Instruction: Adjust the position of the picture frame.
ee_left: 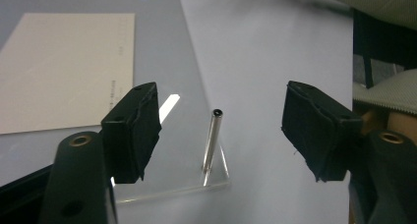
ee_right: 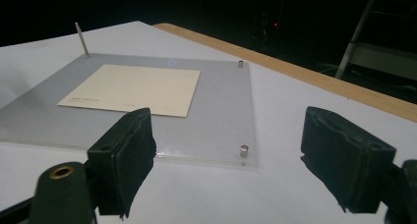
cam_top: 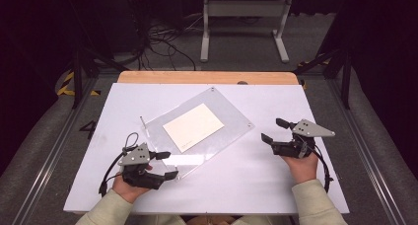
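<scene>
Clear acrylic plate (cam_top: 217, 136) lies mid-frame on the counter (cam_top: 256, 185) | metal pin (ee_left: 212, 140) upright at its corner, between left claw (ee_left: 221, 130) pads, untouched | right claw (ee_right: 226, 155) spread, empty | we judge an off-centre closing could tip the pin.

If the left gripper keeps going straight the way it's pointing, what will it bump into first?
Probably the thin metal pin standing upright at the corner of the clear plate. In the left gripper view it sits right between the left gripper's open jaws, untouched; how far ahead is hard to judge.
</scene>
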Demonstrator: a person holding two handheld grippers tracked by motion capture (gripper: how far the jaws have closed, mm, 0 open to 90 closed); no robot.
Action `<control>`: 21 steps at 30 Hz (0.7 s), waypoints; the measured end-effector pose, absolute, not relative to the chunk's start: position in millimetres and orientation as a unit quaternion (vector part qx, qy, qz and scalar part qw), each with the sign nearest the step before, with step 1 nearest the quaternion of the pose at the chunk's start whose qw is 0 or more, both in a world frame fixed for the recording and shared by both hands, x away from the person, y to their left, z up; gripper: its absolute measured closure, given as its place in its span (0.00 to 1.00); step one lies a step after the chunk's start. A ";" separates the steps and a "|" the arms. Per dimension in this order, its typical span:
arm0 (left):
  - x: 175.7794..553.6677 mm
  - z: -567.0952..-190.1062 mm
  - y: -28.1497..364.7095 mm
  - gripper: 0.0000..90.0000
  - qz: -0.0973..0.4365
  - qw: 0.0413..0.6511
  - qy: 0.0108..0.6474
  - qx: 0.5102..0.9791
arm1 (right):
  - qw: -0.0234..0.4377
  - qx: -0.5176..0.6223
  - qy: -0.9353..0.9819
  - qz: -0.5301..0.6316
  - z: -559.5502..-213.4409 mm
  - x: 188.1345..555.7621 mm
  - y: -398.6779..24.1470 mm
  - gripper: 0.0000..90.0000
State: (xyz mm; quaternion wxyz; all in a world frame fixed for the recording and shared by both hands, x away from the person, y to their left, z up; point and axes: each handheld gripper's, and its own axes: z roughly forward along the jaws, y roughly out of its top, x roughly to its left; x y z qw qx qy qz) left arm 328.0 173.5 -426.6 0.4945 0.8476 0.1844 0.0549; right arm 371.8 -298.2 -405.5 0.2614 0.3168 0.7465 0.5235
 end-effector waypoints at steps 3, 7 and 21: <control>328.9 -430.6 166.9 0.42 0.045 0.481 0.182 0.856 | 0.260 0.318 0.747 0.522 -406.2 372.1 -297.7 0.23; 333.7 -437.7 161.0 0.55 0.029 0.460 0.180 0.869 | 0.258 0.317 0.749 0.521 -407.0 372.7 -296.8 0.23; 334.9 -441.1 155.4 0.94 0.069 0.417 0.180 0.888 | 0.254 0.317 0.752 0.519 -408.2 373.1 -295.8 0.24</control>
